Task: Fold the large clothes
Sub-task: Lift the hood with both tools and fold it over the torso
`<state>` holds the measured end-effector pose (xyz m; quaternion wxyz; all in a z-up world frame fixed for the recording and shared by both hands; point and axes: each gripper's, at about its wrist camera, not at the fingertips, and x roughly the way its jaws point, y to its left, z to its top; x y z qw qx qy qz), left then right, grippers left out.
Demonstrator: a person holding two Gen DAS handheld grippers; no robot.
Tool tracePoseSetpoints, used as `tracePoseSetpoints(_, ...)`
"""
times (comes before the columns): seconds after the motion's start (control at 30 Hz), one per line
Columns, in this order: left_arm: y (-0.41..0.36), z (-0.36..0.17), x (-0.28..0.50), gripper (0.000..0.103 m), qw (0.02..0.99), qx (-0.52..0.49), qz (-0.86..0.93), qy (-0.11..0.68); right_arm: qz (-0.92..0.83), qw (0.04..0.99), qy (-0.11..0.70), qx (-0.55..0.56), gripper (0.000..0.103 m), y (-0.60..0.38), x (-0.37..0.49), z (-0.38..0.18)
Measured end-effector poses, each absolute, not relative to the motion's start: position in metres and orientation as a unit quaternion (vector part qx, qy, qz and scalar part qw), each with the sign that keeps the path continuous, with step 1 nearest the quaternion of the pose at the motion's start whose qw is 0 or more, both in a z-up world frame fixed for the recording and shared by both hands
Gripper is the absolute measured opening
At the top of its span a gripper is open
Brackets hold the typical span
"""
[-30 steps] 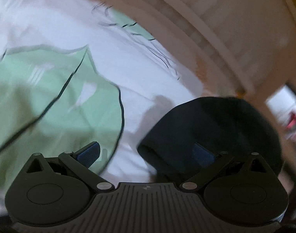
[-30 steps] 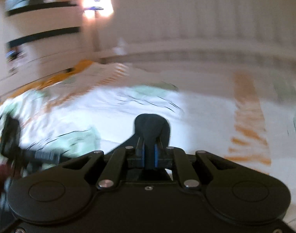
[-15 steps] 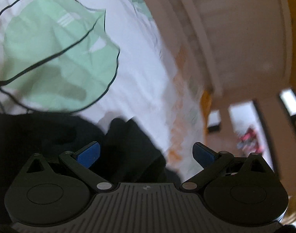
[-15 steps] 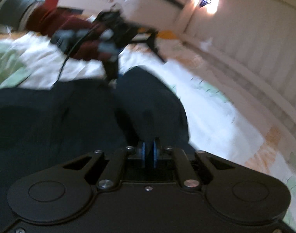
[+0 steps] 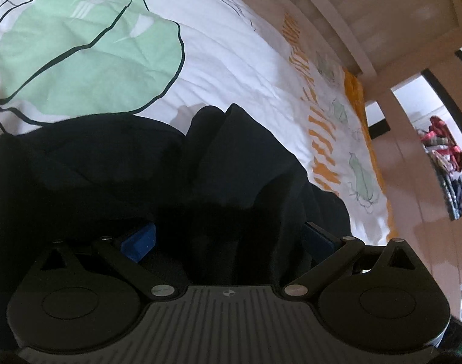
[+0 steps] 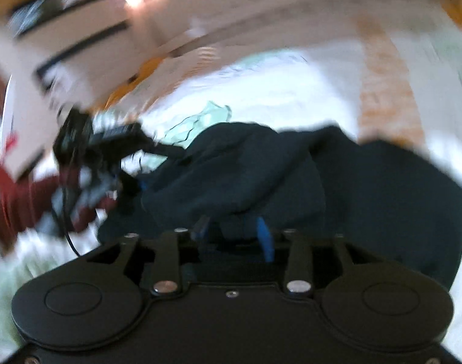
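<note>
**Ana:** White bedsheet (image 5: 231, 45) fills the left wrist view, smooth cotton printed with one big green leaf (image 5: 88, 60) outlined in black, a column of orange dashes (image 5: 319, 127) on the right and smaller pale leaves beside them. Beyond it runs a cream slatted headboard (image 5: 367, 9).

**Ben:** Count for me.

**Ana:** One dark garment (image 5: 140, 166), two grippers. The garment is soft, matte, almost black, heaped in loose folds on the near part of the sheet, with one fold standing up as a peak in the middle.

**Ben:** And the left gripper (image 5: 228, 238)?

**Ana:** Jaws spread wide, blue pads (image 5: 138, 241) well apart, cloth bunched between them, but neither pad presses on it. A second ago only a rounded dark lump sat at the right of that view; now the garment covers the whole near half.

**Ben:** Right side?

**Ana:** Blurred view. The right gripper (image 6: 232, 236) was pinched flat on a strip of the cloth; its jaws have just been opening, and they stand partly apart with a fold lying between the blue pads. I see no pad squeezing it.

**Ben:** Anything else there?

**Ana:** At the left of that view, the other gripper and a dark red sleeve (image 6: 21, 200), smeared by motion. The garment (image 6: 291, 176) lies across the middle, on the sheet (image 6: 276, 91).
</note>
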<state>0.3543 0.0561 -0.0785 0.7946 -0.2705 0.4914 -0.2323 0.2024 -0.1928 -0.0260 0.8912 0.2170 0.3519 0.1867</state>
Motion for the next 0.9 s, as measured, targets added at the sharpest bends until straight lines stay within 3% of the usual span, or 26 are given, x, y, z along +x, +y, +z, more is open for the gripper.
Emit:
tracePoseSetpoints(0.07,0.055,-0.080,0.353,0.098,0.791,-0.279,-0.229,0.495,0.170,0.883,0.352,0.259,0.051,-0.197,0.204,-0.033)
tracePoseSetpoints(0.13,0.057,-0.080,0.350,0.080,0.789,-0.282,-0.219,0.500,0.153,0.881,0.356,0.270,0.055,-0.196,0.202,-0.034)
tracePoseSetpoints(0.17,0.059,-0.080,0.348,0.065,0.788,-0.288,-0.210,0.502,0.144,0.882,0.360,0.270,0.055,-0.195,0.205,-0.035)
tracePoseSetpoints(0.23,0.062,-0.081,0.346,0.059,0.786,-0.305,-0.197,0.501,0.135,0.880,0.363,0.276,0.055,-0.191,0.204,-0.037)
tracePoseSetpoints(0.37,0.068,-0.084,0.335,0.030,0.783,-0.336,-0.195,0.485,0.124,0.871,0.359,0.311,0.056,-0.190,0.209,-0.042)
tracePoseSetpoints(0.43,0.071,-0.085,0.328,0.027,0.782,-0.358,-0.187,0.474,0.115,0.870,0.362,0.316,0.056,-0.188,0.208,-0.045)
tracePoseSetpoints(0.5,0.069,-0.079,0.321,0.020,0.786,-0.364,-0.181,0.466,0.115,0.872,0.369,0.301,0.049,-0.183,0.215,-0.045)
tracePoseSetpoints(0.53,0.067,-0.073,0.317,0.019,0.793,-0.359,-0.179,0.458,0.115,0.878,0.371,0.279,0.024,-0.180,0.219,-0.041)
tracePoseSetpoints(0.57,0.064,-0.065,0.311,0.018,0.801,-0.354,-0.181,0.447,0.113,0.891,0.365,0.245,0.013,-0.176,0.221,-0.032)
tracePoseSetpoints(0.73,0.040,-0.034,0.271,0.014,0.832,-0.328,-0.216,0.393,0.129,0.930,0.294,0.177,0.012,-0.194,0.208,0.013)
tracePoseSetpoints(0.9,0.004,-0.063,0.249,0.015,0.828,-0.277,-0.231,0.430,0.033,0.909,0.367,0.193,0.019,-0.236,0.216,-0.024)
